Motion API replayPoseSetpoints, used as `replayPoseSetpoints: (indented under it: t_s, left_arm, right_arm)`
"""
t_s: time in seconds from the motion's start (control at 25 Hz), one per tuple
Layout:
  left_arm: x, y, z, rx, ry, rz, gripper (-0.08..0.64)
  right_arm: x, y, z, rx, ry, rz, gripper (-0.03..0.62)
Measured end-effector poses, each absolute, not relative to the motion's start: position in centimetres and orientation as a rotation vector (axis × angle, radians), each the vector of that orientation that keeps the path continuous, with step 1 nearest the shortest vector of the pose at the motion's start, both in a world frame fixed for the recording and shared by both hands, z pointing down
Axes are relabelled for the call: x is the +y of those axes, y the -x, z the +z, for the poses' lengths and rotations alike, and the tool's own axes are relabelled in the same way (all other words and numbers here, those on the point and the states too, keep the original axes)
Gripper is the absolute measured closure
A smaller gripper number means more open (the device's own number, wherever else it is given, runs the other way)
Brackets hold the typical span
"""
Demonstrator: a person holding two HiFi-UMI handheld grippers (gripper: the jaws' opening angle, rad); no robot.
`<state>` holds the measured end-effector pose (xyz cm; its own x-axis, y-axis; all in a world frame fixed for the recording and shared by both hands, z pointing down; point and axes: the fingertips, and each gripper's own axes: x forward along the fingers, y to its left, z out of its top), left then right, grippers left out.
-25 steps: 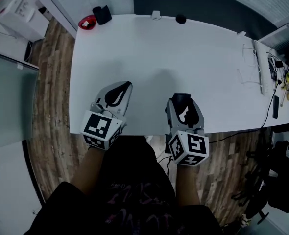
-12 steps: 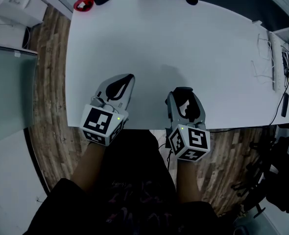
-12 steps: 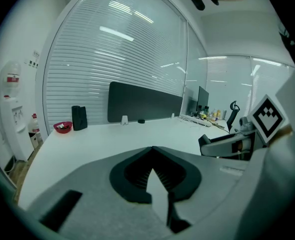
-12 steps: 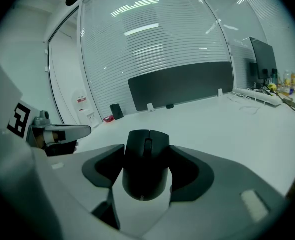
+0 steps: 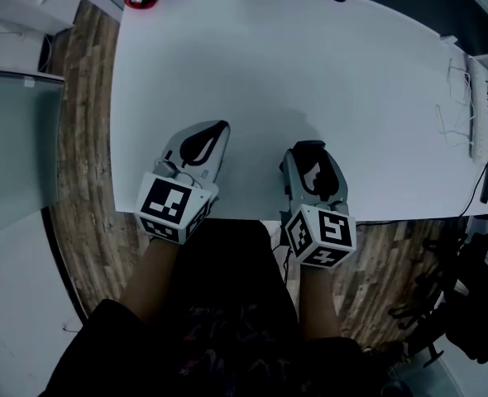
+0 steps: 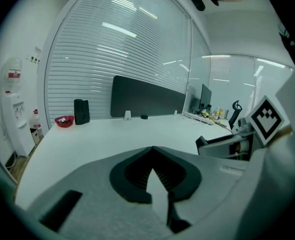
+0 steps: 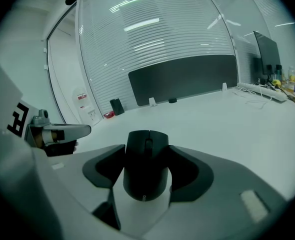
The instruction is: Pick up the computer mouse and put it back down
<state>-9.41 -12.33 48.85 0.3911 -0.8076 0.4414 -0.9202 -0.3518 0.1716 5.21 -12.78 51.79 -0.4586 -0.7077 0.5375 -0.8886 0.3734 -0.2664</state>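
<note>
The black, rounded plastic computer mouse [image 7: 146,164] sits between the jaws of the right gripper [image 5: 311,155]. The jaws stand wide and their pads press its two sides, low over the white tabletop [image 5: 310,64] near its 6 o'clock edge. Whether the mouse touches the surface I cannot tell. This looks like the put-down step, which next calls for settling it flat and then spreading the jaws. At the mouse's 9 o'clock, the left gripper [image 6: 151,151] has its jaws closed tip to tip and holds nothing.
</note>
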Motion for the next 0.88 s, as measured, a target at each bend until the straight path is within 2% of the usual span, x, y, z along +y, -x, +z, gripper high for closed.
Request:
replayPoseSetpoints:
  t_s: [0.6,0.68,0.88]
  left_arm:
    - [-13.6,10.6,50.2,-1.486,-2.223,0.393,0.56]
    - [-13.7,10.6,50.4,-1.484,-2.22,0.396,0.56]
    - [-13.7,10.6,50.7,-1.482,-2.216,0.401,0.56]
  right_arm:
    - [-13.5,-4.6,54.6,-2.232,-1.362,0.779,0.317]
    - [-13.6,-4.7,54.8,-2.22,-1.363,0.758,0.34]
    - [-13.9,-4.6,55.2,-2.209,-1.367,0.749,0.345]
